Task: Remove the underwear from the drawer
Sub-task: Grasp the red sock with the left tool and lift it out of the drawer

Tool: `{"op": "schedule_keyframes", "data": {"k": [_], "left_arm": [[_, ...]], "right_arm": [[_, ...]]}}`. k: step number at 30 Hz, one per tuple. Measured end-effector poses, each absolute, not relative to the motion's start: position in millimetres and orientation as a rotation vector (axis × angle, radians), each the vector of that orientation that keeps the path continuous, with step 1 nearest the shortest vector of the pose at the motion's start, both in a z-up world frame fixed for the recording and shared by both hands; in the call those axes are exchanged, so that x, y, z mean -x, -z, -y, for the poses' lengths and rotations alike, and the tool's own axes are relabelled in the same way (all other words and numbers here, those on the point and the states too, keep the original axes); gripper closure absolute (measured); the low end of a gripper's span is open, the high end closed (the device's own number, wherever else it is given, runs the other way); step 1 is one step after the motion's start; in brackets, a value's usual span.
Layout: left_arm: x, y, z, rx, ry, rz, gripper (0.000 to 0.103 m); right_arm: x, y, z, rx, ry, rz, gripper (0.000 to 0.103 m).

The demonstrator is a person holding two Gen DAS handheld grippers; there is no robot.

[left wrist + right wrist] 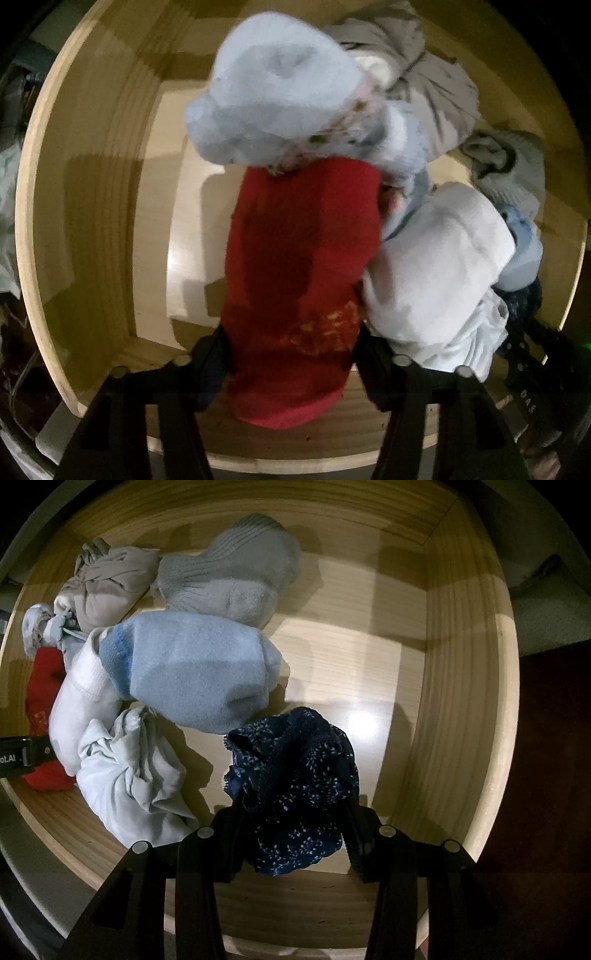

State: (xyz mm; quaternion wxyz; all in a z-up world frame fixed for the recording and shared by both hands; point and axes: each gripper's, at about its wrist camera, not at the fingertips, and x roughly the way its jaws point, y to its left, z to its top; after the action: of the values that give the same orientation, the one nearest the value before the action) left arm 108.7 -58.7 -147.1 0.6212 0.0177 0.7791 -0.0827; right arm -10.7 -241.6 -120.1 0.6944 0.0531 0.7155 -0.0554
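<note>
I look down into a light wooden drawer (92, 206) holding bundled garments. My left gripper (291, 354) is closed on a red garment with a yellow print (306, 258), which fills the space between its fingers; a pale blue bundle (273, 96) lies beyond it. My right gripper (291, 830) is closed on dark navy floral underwear (295, 775), held above the drawer floor (351, 657). The red garment also shows at the left in the right wrist view (44, 690), with the left gripper's finger across it.
The drawer also holds a white bundle (436, 258), a beige knotted garment (107, 587), grey socks (229, 576), a light blue sock bundle (192, 672) and a pale crumpled garment (133, 771). The drawer's right wall (469, 701) stands near my right gripper.
</note>
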Motion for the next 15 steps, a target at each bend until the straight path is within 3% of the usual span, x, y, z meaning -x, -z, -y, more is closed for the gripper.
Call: {"op": "schedule_keyframes", "data": {"k": [6,15], "left_arm": [[-99,139,60,-0.077,0.219,-1.723,0.058],[-79,103,58,-0.103,0.266,-1.544,0.059]], "right_arm": [[11,120,241,-0.122,0.123,-1.596,0.06],[11,117,243,-0.133,0.122,-1.591,0.061]]}}
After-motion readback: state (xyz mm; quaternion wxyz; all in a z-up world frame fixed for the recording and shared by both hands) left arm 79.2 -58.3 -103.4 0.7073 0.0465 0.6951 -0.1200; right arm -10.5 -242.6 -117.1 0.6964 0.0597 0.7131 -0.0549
